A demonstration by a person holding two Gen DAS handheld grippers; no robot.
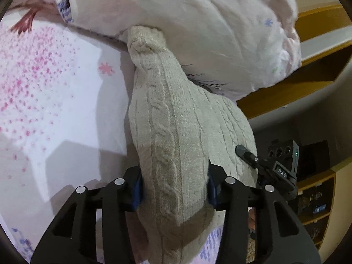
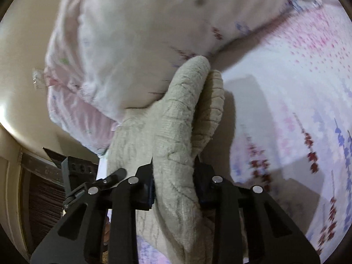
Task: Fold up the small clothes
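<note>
Cable-knit garment, beige, hung centre frame above the floral bedsheet, its far end touching a pillow | left gripper and right gripper each clamped on bunched knit | judged soft, thick, light, stretchy, unlikely to slip | best held at edges or corners.

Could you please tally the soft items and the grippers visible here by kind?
Beige cable-knit garment: 1
White floral pillow: 1
Floral bedsheet: 1
Grippers, left gripper and right gripper, both clamped on the garment: 2
Total: 5
</note>
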